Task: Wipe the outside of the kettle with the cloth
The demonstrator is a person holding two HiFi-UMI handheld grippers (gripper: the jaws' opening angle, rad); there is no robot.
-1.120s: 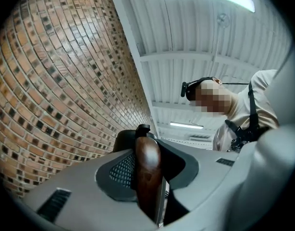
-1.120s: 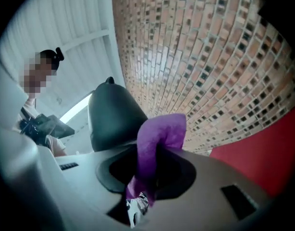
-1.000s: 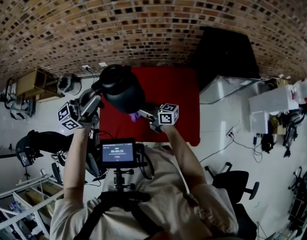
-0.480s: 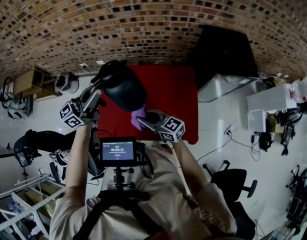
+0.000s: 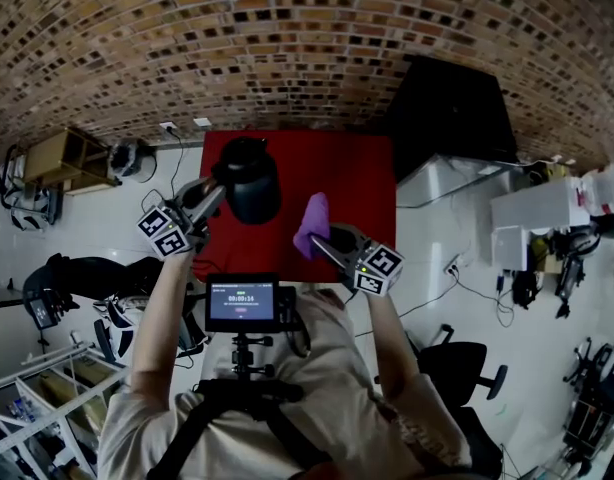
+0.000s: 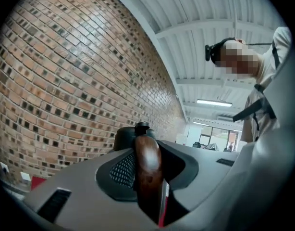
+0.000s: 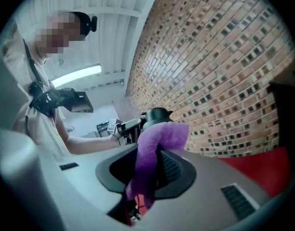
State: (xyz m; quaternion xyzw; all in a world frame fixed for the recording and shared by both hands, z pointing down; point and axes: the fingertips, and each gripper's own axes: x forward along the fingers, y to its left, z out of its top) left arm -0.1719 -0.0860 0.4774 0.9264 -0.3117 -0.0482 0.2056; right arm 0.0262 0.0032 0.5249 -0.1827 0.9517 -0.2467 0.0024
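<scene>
One kettle [image 5: 249, 186], one purple cloth [image 5: 312, 223], on/over one red table [image 5: 362, 173]. Left gripper [image 5: 222, 183] clamps kettle's handle [image 6: 147, 165]; right gripper [image 5: 327, 238] pinches cloth.

Lab-workshop: brick wall [image 5: 287, 38] (office chair [image 5: 467, 363], cables [image 5: 482, 290])

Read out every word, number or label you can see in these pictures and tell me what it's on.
Nothing can be quoted; no text is legible.
The monitor screen on the person's chest rig: lit characters, too small to read.
The left marker cube and right marker cube: black-and-white square patterns only, no words.
The kettle and purple cloth: no print visible.
</scene>
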